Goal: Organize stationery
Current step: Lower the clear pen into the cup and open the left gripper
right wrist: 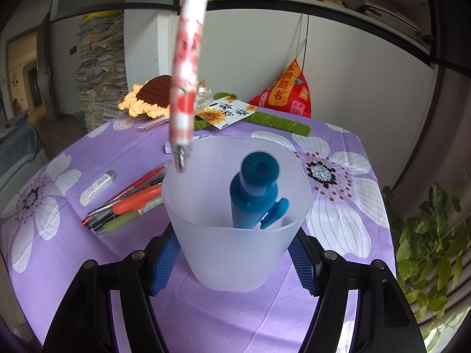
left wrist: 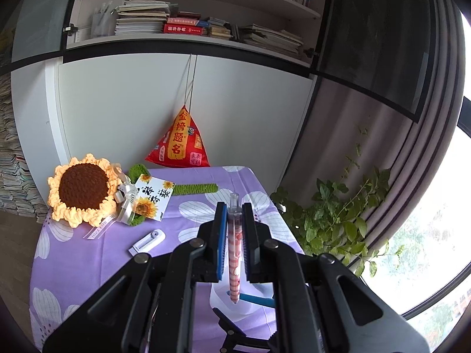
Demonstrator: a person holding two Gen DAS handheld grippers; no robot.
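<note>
Purple floral tablecloth [right wrist: 73,250], our right gripper [right wrist: 232,260] clamping frosted cup [right wrist: 235,253], left gripper [left wrist: 234,235] pinching pink pen [left wrist: 234,253] above it, pens [right wrist: 126,203] and eraser [right wrist: 97,187] alongside, ribbon [right wrist: 203,100] reading "JUST".

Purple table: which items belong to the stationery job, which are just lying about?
In the job:
- pink-and-white checked pen, in the left gripper
- frosted plastic cup, held by the right gripper
- blue pen in it
- loose pens
- white eraser

Lying about:
- crocheted sunflower
- red pyramid-shaped pouch
- potted plant
</note>
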